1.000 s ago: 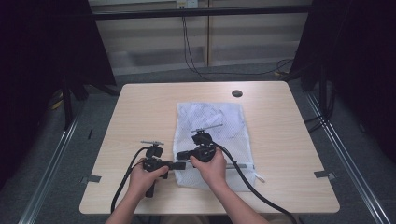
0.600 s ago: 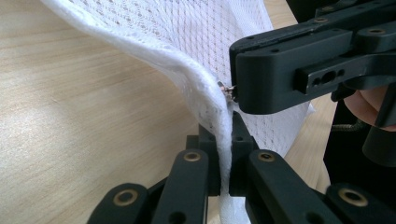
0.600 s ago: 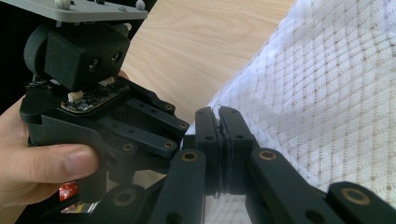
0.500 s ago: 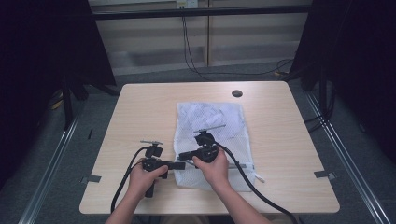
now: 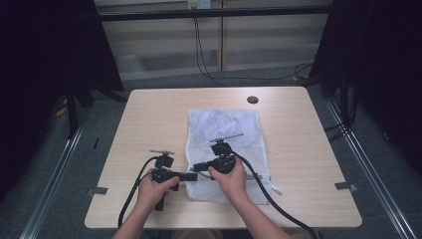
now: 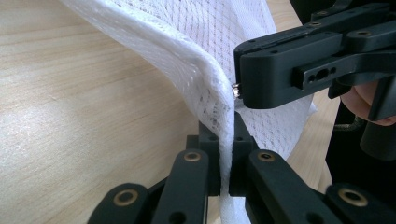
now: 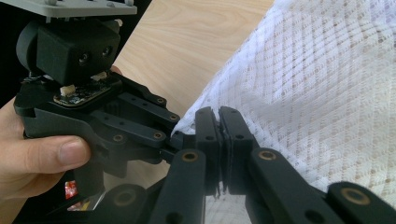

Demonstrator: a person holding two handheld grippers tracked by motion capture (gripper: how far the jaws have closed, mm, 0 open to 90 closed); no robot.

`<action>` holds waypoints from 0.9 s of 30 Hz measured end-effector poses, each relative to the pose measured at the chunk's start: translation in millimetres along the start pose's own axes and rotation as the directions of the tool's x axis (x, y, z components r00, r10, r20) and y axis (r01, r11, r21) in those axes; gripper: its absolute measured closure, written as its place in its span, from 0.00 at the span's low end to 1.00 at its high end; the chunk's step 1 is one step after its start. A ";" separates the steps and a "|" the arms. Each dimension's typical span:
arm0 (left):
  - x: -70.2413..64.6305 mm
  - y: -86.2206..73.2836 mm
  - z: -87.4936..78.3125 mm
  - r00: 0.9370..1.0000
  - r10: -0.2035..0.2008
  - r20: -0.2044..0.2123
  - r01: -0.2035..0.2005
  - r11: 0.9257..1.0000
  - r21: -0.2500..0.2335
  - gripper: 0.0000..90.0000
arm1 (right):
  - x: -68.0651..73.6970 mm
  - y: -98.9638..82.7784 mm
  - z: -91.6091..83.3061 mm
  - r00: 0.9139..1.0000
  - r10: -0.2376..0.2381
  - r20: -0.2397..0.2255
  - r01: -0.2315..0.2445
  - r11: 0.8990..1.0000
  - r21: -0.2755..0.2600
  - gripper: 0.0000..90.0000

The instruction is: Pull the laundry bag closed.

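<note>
Mesh laundry bag (image 5: 224, 149), white, one only, lies flat on the table (image 5: 149, 114) just right of centre, long side running 12 to 6 o'clock. You're working its near-left edge, around 7 o'clock on the bag.

Left gripper (image 5: 193, 176): clenched on the thick white hem, fabric pinched between the jaws and lifted off the wood, as the left gripper view (image 6: 225, 140) shows. Right gripper (image 5: 196, 167): also clenched, right beside the left one; in the left gripper view a small metal bit sits at its tip, probably the zipper pull, though I can't confirm. The right gripper view (image 7: 218, 135) shows its jaws closed tight against the mesh edge.

Step in hand, as I read it: hem anchored by your left, pull taken by your right, ready to open or close the zipper. Next move calls for keeping the left grip fixed and drawing the right along the hem line, slow and straight, so the mesh doesn't bunch or slip out.

Count: one bag, two grippers, two hands, one table, one dark round spot (image 5: 253, 99) at the table's 1 o'clock.
</note>
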State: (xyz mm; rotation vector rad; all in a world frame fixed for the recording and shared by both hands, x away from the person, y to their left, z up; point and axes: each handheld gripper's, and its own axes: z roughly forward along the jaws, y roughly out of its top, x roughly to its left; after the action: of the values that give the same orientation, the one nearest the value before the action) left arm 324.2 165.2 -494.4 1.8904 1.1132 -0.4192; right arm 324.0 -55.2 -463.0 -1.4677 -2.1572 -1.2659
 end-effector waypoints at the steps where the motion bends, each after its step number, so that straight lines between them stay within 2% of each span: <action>1: 0.1 0.1 -0.3 1.000 -0.001 0.002 0.001 1.000 0.001 0.98 | 0.0 0.0 0.0 1.000 0.000 0.000 0.000 1.000 0.000 0.97; 4: 0.0 0.2 -0.9 1.000 0.002 -0.002 -0.002 1.000 -0.001 0.98 | -0.4 0.1 -0.3 1.000 -0.007 -0.002 0.007 1.000 -0.005 0.97; 5: 0.2 0.2 -1.3 1.000 0.001 -0.005 -0.001 1.000 -0.003 0.98 | -0.9 0.1 -0.9 1.000 -0.018 0.014 0.018 1.000 -0.004 0.97; 13: -0.5 0.0 -1.2 1.000 -0.005 0.001 0.005 1.000 -0.007 0.98 | -3.5 -0.7 -3.8 1.000 -0.009 0.000 0.009 1.000 -0.002 0.97; 16: -0.3 0.0 -1.8 1.000 -0.009 -0.003 0.009 1.000 -0.012 0.98 | -3.4 -0.6 -4.6 1.000 -0.021 0.018 0.021 1.000 0.000 0.97; 20: -0.2 0.1 -1.4 1.000 -0.001 -0.001 0.001 1.000 -0.009 0.98 | -5.2 -1.0 -6.5 1.000 -0.008 0.011 0.008 1.000 0.008 0.97; 24: -1.1 0.0 -1.7 1.000 -0.016 0.004 0.016 1.000 -0.011 0.98 | -5.9 -1.3 -7.5 1.000 -0.012 0.008 0.012 1.000 0.006 0.97; 25: -0.2 0.2 -2.5 1.000 -0.007 -0.004 0.007 1.000 -0.013 0.98 | -6.0 -1.2 -7.9 1.000 -0.023 0.021 0.023 1.000 0.007 0.97; 27: 0.0 0.5 -3.7 1.000 -0.015 -0.002 0.015 1.000 -0.012 0.98 | -7.4 -1.6 -9.1 1.000 -0.017 0.025 0.016 1.000 0.008 0.97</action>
State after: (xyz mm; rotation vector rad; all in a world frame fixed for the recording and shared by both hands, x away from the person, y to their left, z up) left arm 324.1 168.1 -492.1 1.8735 1.1290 -0.4180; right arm 323.7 -67.0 -462.9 -1.4732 -2.1917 -1.2503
